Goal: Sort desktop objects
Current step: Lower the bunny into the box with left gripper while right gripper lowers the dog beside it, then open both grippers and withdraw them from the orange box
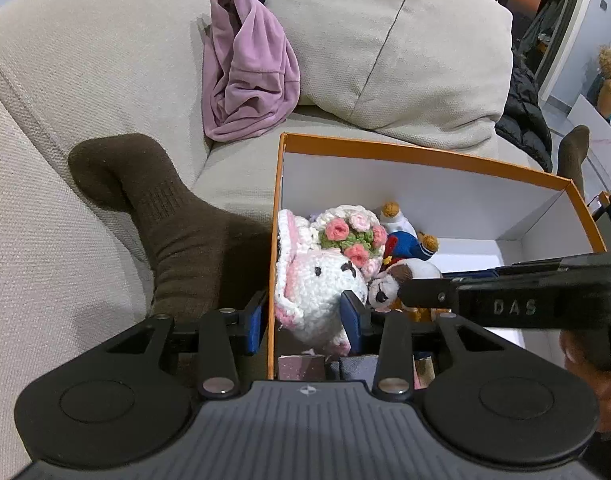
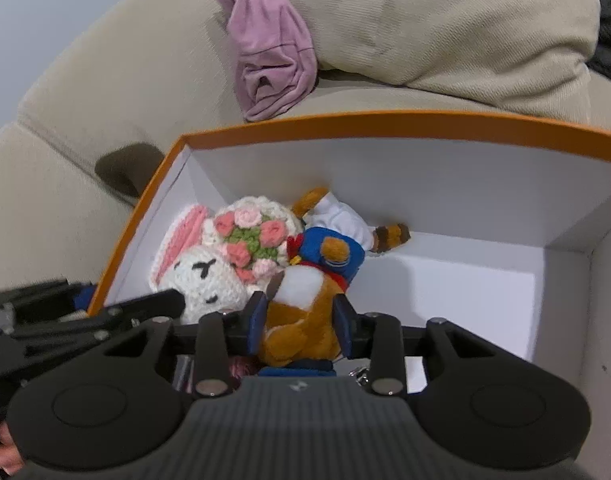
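While both grippers dip into the orange box (image 2: 385, 120), left gripper (image 1: 305, 320) straddles its side wall – crocheted bunny (image 1: 321, 280) against the inner finger, grip unclear, right gripper (image 2: 299, 324) clamps the brown plush (image 2: 301, 320) – bunny just left of it.

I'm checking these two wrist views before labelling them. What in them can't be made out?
- Left wrist view: the small items at the orange box's near end, hidden under the left tool.
- Right wrist view: the fox plush's face, hidden behind the right tool.
- Right wrist view: the brown sock, mostly behind the box wall.
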